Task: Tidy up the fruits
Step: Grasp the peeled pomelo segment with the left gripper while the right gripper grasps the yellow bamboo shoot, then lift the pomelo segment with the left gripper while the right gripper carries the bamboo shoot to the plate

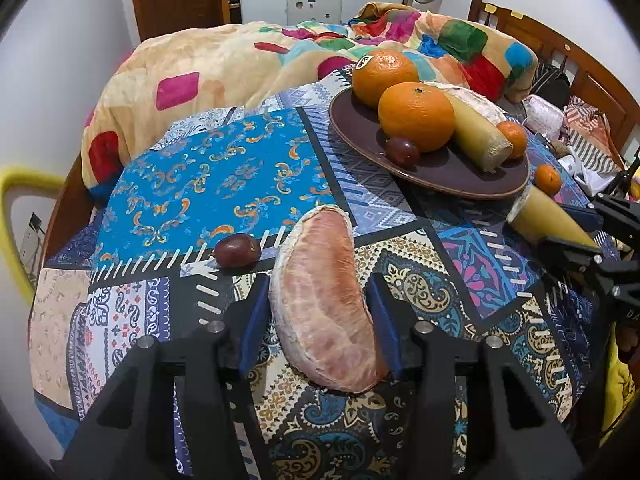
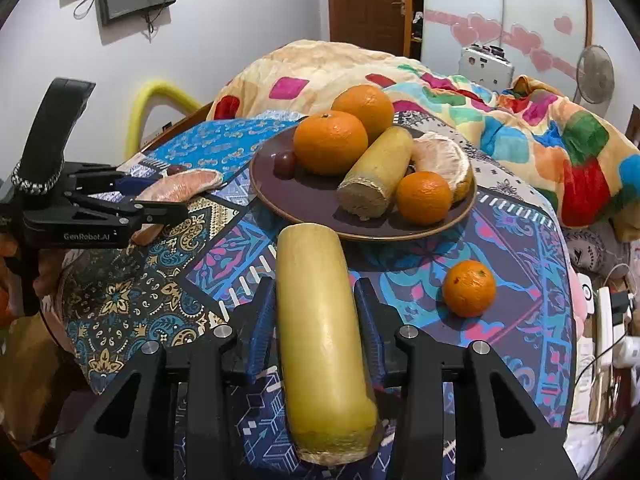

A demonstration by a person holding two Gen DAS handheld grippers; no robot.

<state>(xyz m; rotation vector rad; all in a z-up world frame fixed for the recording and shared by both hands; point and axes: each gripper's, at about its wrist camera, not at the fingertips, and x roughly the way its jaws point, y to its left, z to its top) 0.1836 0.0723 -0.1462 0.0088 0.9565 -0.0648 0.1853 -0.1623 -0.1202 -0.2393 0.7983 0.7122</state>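
Patterned tablecloth [image 1: 208,184] under both level claws, left claw [image 1: 320,312] seemingly pinching pomelo wedge [image 1: 324,300].

My left gripper [image 1: 316,312] is black plastic with blue pads [image 1: 256,316]; silver screws; white "GenRobot.AI" marking; braided cord.

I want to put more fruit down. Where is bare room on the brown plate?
The brown plate has bare room at its near-left rim, between the grape and the cut sugarcane piece. The far-right side is crowded with oranges and a pomelo segment.

Brown plate [image 2: 400,228]; orange tangerine [image 2: 469,288]; blue patterned tablecloth [image 1: 200,176].
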